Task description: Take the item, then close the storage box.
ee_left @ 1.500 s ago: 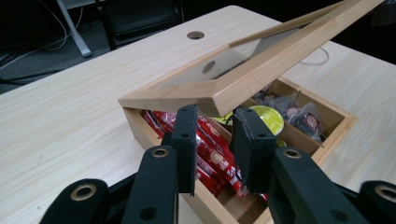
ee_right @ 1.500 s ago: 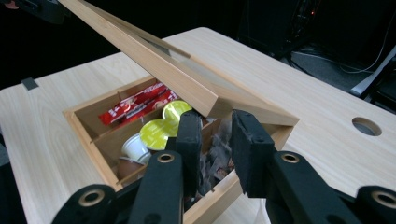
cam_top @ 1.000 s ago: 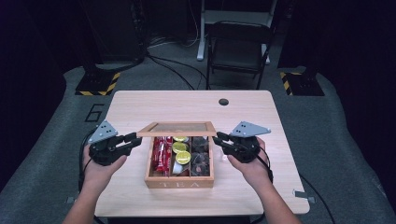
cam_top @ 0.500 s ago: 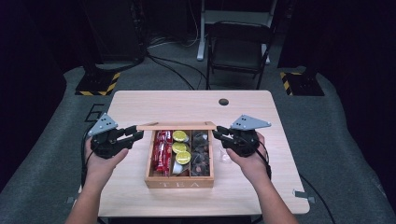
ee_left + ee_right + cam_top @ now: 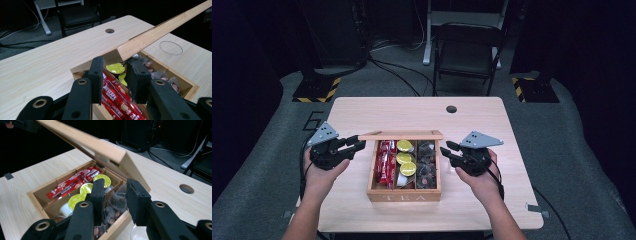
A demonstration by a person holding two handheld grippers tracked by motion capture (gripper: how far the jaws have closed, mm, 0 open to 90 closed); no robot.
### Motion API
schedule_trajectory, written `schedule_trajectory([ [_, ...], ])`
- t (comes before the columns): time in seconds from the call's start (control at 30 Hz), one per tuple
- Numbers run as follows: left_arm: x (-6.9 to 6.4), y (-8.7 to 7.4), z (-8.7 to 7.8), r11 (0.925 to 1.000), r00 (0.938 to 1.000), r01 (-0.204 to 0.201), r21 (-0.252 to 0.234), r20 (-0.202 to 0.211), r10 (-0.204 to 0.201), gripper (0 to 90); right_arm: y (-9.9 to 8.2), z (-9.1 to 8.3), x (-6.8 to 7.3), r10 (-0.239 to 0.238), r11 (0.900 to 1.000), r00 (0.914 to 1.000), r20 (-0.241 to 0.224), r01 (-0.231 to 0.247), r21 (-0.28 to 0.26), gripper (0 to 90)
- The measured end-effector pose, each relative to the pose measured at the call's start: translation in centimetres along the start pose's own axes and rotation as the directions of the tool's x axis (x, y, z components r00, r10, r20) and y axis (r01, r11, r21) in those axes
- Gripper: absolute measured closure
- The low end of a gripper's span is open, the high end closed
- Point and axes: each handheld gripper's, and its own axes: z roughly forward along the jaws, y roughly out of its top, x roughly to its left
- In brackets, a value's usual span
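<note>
- One wooden tea box (image 5: 403, 194) sits mid-table, lid (image 5: 401, 135) tipped up along its 12 o'clock edge.
- Three compartments: red Nescafé sticks (image 5: 384, 166) on the 9 o'clock side, three yellow-lidded pods (image 5: 405, 158) in the middle, wrapped tea bags (image 5: 427, 165) on the 3 o'clock side.
- Left gripper (image 5: 358, 146) at the box's 9 o'clock, jaws apart, holding nothing.
- Right gripper (image 5: 447, 150) at 3 o'clock, also spread and empty.
- One clear ring (image 5: 171, 47) lies on the table by the box.
</note>
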Motion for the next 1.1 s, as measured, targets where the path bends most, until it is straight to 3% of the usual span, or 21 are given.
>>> schedule_trajectory([
  [0.27, 0.1, 0.0, 0.1, 1.0, 1.0, 0.006, 0.0, 0.004, -0.006, 67.1, -2.7, 0.5, 0.1, 0.027, 0.9984, 0.9996, -0.006, -0.026, 0.051, 65.7],
  [0.57, 0.0, -0.2, 0.1, 0.9999, 0.9999, 0.013, -0.011, 0.005, -0.013, 67.2, -4.9, 2.5, 0.7, 0.002, 0.9946, 0.9995, -0.031, 0.002, 0.104, 64.8],
  [1.1, 0.0, -0.5, 0.2, 0.9999, 1.0, 0.008, -0.011, -0.005, -0.008, 67.0, -7.5, 5.6, 1.7, 0.026, 0.9883, 0.9916, -0.127, -0.007, 0.152, 52.8],
])
